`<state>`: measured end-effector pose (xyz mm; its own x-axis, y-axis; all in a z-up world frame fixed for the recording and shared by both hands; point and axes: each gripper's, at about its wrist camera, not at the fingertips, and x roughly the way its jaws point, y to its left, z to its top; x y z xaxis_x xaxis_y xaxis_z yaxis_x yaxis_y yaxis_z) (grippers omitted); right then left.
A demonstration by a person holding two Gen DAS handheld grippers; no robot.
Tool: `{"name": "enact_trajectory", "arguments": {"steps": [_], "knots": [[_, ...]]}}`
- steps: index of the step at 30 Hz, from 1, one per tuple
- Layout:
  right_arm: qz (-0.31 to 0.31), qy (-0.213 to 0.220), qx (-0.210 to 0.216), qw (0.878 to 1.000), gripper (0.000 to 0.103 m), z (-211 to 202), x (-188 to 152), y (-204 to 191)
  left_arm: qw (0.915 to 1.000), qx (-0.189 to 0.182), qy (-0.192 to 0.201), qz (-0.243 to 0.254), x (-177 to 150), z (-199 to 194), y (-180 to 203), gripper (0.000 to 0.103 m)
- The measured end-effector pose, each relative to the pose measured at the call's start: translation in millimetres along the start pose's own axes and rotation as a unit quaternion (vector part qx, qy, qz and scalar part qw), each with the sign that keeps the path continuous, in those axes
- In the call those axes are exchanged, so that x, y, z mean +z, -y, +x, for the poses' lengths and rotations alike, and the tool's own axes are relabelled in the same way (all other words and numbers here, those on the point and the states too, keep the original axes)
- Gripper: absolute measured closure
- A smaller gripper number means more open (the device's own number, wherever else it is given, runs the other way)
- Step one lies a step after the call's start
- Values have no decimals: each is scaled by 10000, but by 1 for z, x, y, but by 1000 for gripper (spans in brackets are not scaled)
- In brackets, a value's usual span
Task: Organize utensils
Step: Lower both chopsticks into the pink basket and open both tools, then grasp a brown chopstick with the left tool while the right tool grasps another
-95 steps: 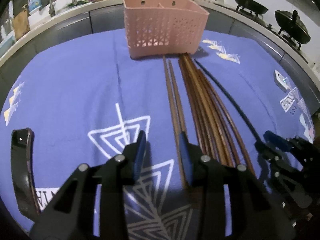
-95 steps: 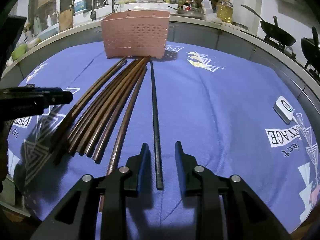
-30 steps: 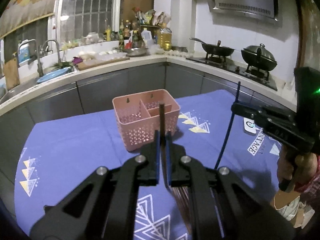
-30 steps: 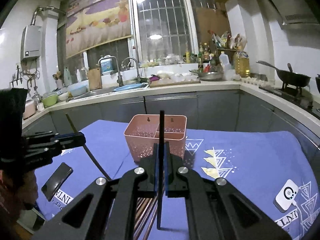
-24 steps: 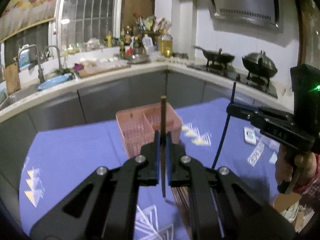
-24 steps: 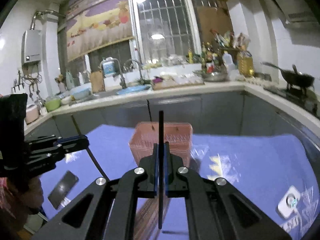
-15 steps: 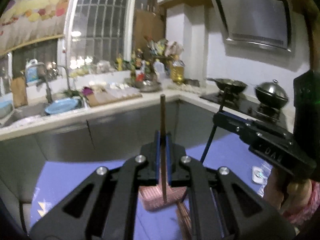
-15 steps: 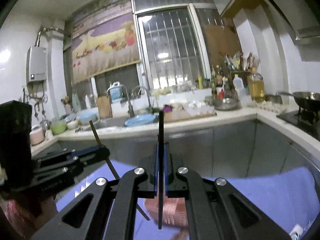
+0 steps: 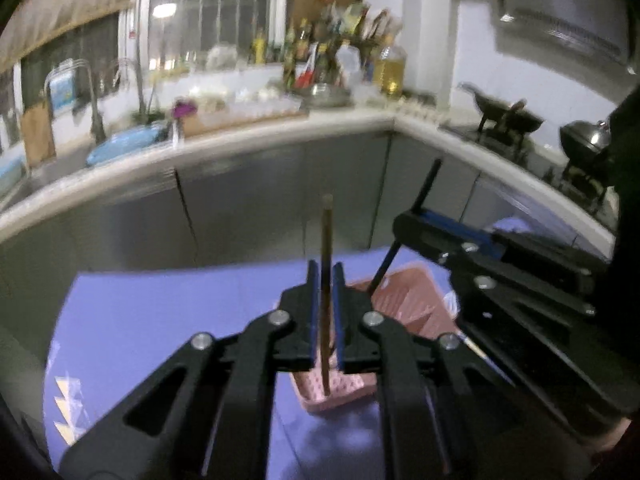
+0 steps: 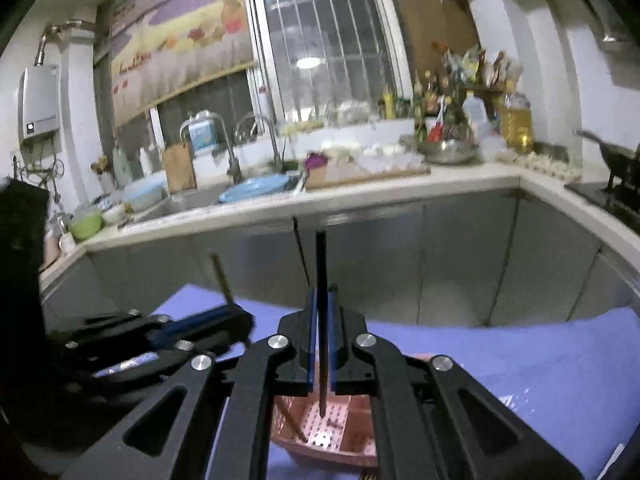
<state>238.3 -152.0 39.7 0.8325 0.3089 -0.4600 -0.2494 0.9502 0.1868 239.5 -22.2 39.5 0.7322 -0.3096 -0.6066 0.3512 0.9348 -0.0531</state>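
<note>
Place: a home kitchen, lived-in and crowded.
Counter: an L-shaped pale worktop (image 10: 460, 178) over grey cabinet doors (image 10: 468, 256).
Sink: curved taps (image 10: 260, 136) above a basin holding a blue dish (image 10: 256, 192).
Cooking: a dark wok (image 9: 506, 116) and a lidded pot (image 9: 584, 138) on a gas hob at the right; a range hood (image 9: 568, 20) above.
Supplies: a big bottle of yellow oil (image 10: 516, 122), sauce bottles (image 10: 432, 96), a wooden board (image 10: 178, 172), a green bowl (image 10: 86, 222).
Walls: a barred window (image 10: 324, 40), a fruit-print blind (image 10: 180, 52), a white water heater (image 10: 38, 108).
Tabletop: covered with a blue printed cloth (image 10: 560, 360).
</note>
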Motion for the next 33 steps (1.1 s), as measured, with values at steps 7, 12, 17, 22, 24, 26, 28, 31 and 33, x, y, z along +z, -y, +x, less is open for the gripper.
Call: {"name": "enact_trajectory", "arguments": {"steps": [7, 12, 17, 22, 24, 26, 28, 31, 33], "knots": [[340, 28, -3, 9994, 96, -28, 8, 2, 9974, 226, 496, -480, 8, -42, -18, 63], [427, 442, 130, 9980, 94, -73, 18, 1, 9887, 291, 1328, -628, 15, -110, -15, 57], [520, 777, 290, 9952, 87, -112, 21, 6, 9830, 16, 1688, -720, -13, -161, -6, 57], [729, 1178, 582, 9887, 29, -164, -22, 19, 9928, -67, 1109, -454, -75, -152, 7, 57], [800, 1351, 593, 9858, 19, -182, -52, 27, 9971, -108, 687, -298, -105, -135, 11, 59], [923, 1208, 532, 9869, 14, -191, -95, 36, 9996, -266, 41, -113, -145, -109, 19, 68], [1075, 546, 510, 9914, 15, -181, -139, 45, 9975, -490, -508, 44, -176, -88, 28, 76], [1010, -499, -7, 9936, 55, -157, -196, 47, 9910, -796, -1058, 172, -210, -66, 41, 85], [760, -1192, -230, 9897, 72, -139, -230, 40, 9866, -942, -1311, 220, -225, -54, 49, 85]]}}
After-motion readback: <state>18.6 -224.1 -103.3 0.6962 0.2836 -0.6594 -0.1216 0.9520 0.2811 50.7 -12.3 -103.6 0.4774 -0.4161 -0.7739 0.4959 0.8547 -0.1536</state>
